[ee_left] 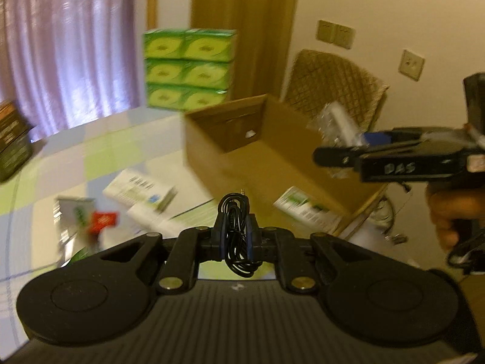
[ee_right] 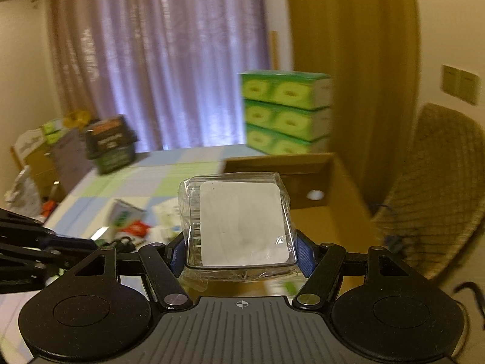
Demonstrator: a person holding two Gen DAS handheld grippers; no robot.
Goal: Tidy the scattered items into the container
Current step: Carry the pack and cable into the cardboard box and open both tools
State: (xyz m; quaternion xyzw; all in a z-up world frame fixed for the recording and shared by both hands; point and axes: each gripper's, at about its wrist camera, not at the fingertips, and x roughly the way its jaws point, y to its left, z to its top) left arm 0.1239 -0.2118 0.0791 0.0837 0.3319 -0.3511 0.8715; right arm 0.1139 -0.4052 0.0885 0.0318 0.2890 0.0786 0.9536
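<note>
My left gripper (ee_left: 235, 231) is shut on a coiled black cable (ee_left: 238, 230), held above the table in front of the open cardboard box (ee_left: 272, 148). My right gripper (ee_right: 241, 251) is shut on a clear plastic case (ee_right: 241, 227) with a white label, wrapped in film. In the left wrist view that gripper (ee_left: 336, 154) hovers over the box's right side with the clear case (ee_left: 339, 124). In the right wrist view the box (ee_right: 333, 212) lies just ahead and to the right. White and green cartons (ee_left: 141, 189) and a red packet (ee_left: 103, 221) lie scattered on the table.
The checked tablecloth (ee_left: 100, 142) covers the table. A stack of green tissue boxes (ee_left: 189, 68) stands behind the cardboard box. A dark box (ee_left: 13, 139) sits at the far left. A wicker chair (ee_right: 439, 188) stands to the right. A hand (ee_left: 451, 212) holds the right gripper.
</note>
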